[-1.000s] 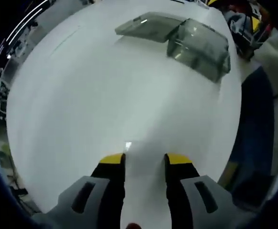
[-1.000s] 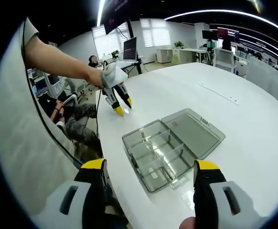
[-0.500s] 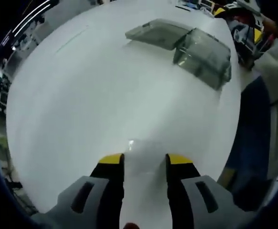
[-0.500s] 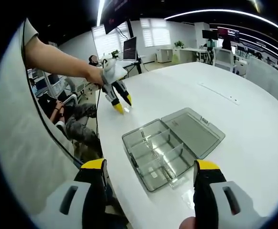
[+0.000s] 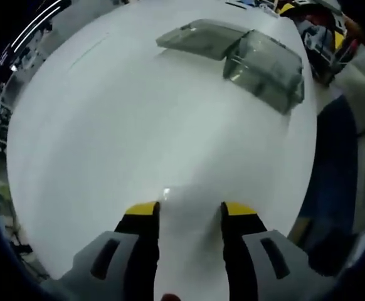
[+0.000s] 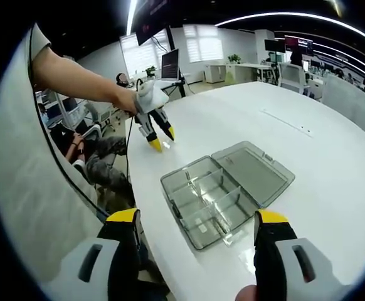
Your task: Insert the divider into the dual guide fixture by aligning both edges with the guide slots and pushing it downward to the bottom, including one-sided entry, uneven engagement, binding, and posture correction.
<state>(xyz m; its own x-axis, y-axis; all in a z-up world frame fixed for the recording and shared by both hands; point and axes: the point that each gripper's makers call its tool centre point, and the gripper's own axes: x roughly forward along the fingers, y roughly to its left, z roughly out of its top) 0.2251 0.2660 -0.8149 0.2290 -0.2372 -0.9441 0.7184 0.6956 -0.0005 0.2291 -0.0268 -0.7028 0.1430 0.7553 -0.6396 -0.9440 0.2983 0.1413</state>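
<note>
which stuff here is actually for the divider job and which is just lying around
For the job:
- clear box with guide slots, lid open
- small clear divider piece near the left gripper
- right gripper

Just about:
- thin strip on the table
- monitor on a far desk

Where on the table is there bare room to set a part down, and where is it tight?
Bare white table runs beyond the open lid to the far edge, and between the clear box and the left gripper. It is tight at the near edge, where the box sits close to the right gripper.
</note>
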